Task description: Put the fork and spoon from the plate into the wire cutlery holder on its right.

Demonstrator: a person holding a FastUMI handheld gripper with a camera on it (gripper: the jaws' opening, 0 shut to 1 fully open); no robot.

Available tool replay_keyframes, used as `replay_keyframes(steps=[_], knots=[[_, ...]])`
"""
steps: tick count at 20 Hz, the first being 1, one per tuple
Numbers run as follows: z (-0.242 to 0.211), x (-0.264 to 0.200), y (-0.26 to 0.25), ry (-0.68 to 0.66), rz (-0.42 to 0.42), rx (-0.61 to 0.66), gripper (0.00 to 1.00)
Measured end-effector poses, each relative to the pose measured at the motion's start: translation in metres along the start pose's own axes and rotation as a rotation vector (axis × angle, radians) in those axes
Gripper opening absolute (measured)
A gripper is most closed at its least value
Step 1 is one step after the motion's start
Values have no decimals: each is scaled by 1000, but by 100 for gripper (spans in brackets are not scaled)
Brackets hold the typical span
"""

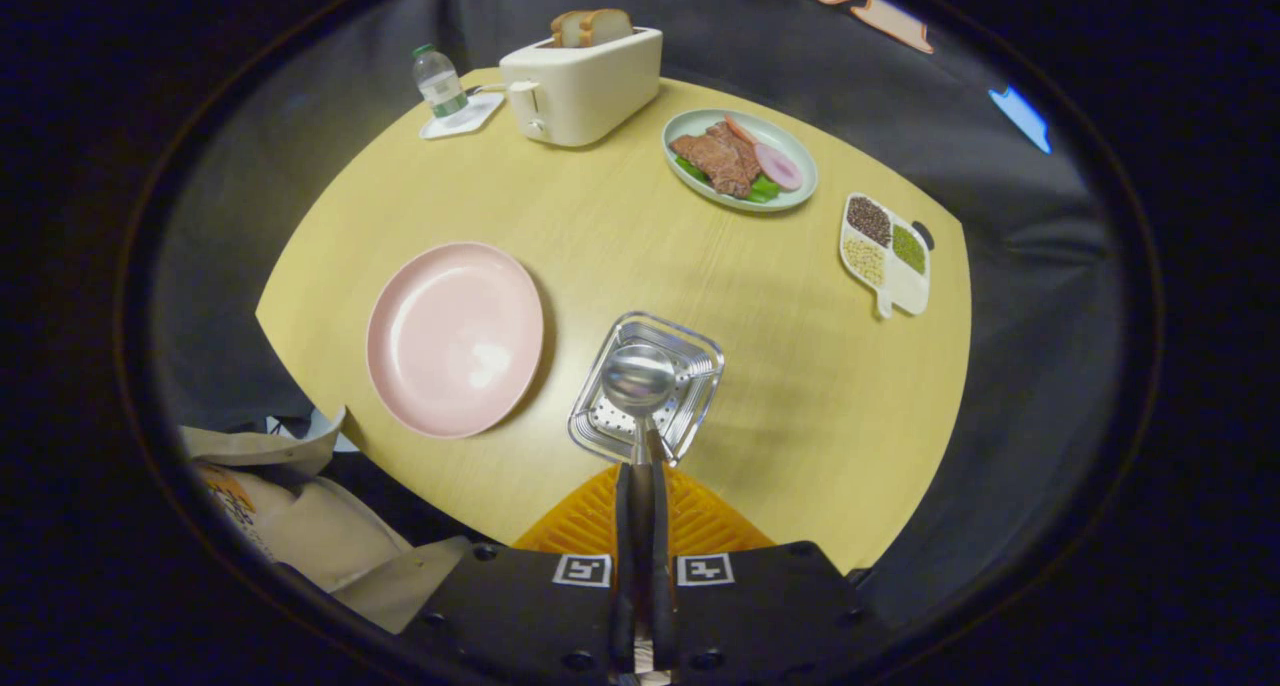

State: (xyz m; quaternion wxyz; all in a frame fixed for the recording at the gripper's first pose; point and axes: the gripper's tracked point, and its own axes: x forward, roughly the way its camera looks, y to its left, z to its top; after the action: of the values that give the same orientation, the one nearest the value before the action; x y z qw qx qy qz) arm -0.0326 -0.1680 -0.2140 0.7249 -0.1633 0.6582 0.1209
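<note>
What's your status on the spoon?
Gripper jaws shut on spoon. Spoon bowl over wire cutlery holder. Pink plate bare. Nothing in the way.

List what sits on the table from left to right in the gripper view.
Pink plate → water bottle → toaster → spoon, gripper shut on it, over the cutlery holder → food plate → divided dish.

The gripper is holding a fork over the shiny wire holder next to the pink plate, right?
Not quite. The gripper view shows the gripper shut on a spoon, not a fork. The rest holds: it hangs over the wire holder, beside the pink plate.
</note>
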Motion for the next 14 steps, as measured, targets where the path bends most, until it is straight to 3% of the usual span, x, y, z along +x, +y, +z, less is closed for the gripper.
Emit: replay_keyframes(steps=[8,14], knots=[[13,5,4,-10,13,18,14],[38,-13,15,-200,14,96,71]])
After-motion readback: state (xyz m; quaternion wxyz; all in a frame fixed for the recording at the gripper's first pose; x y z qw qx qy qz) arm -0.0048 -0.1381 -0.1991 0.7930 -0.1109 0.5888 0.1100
